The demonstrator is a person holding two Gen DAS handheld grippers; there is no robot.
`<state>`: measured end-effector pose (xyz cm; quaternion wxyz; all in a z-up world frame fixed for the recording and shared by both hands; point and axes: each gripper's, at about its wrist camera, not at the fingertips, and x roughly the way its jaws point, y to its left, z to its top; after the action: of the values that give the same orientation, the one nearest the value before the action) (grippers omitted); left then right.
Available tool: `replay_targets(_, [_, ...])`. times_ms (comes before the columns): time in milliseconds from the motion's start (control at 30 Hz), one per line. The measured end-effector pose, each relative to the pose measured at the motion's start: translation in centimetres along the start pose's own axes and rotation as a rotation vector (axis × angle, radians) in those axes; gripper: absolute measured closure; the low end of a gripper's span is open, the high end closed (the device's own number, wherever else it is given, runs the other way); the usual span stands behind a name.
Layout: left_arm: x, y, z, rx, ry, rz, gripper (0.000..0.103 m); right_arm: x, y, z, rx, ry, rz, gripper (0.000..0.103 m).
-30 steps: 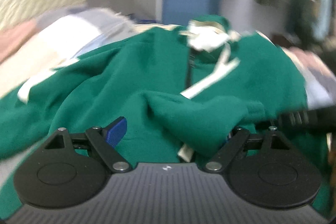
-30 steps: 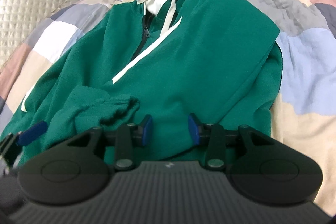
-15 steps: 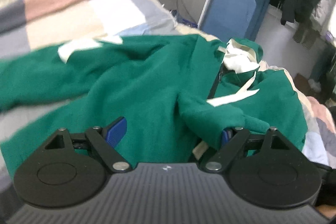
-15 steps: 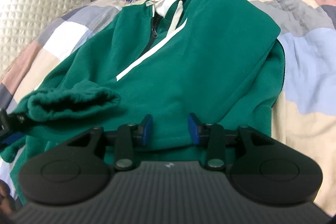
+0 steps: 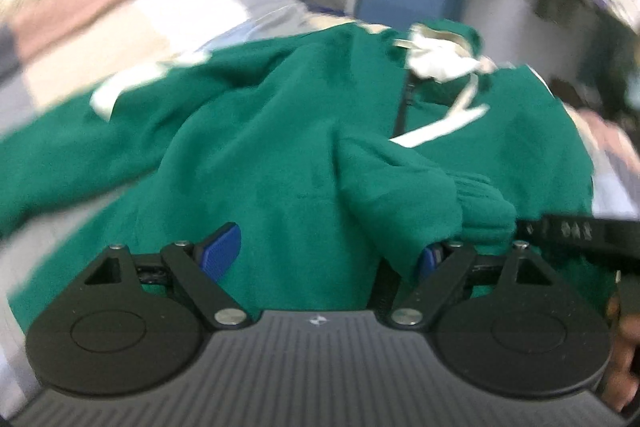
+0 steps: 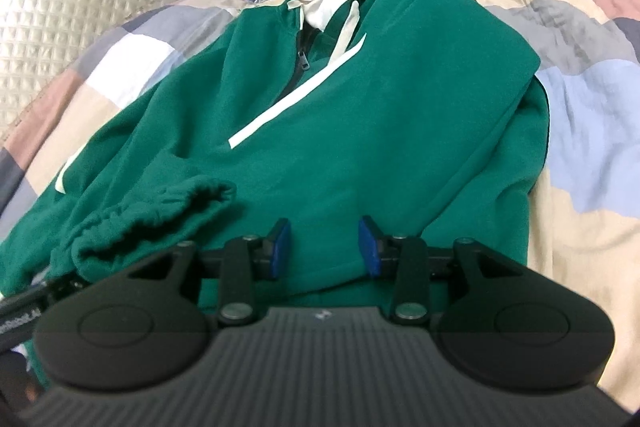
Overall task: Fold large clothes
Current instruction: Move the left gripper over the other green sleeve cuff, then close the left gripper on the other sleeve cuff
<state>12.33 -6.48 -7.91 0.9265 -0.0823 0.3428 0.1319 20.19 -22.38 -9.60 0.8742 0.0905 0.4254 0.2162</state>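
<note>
Green hoodie [image 6: 360, 131] lies lengthwise, hood farthest; left tongs [image 5: 326, 251] wide, right tongs [image 6: 323, 247] narrow, empty.

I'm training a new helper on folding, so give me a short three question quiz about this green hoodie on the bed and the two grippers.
1. True or false: the green hoodie lies on a patchwork quilt.
2. Which part of the hoodie lies folded across its front near the left gripper? A. the hood B. a sleeve cuff C. the drawstring
3. Fill in: the right gripper has nothing clamped; its jaws stand ____ over the fabric.

Key: 1 true; 2 B; 3 open.
</note>
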Motion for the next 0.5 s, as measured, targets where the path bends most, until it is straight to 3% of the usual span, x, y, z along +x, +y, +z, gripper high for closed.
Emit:
replay_targets(267, [-1.9,-5.0,-0.8,0.449,-0.108,-0.046,0.015,0.1,-0.2,-0.1,0.025,0.008,-0.008,0.064])
replay_targets(500, [-1.5,-7.4,-1.5,0.583,-0.159,-0.126,0.022,0.3,-0.5,0.3,0.055,0.022,-0.005,0.064])
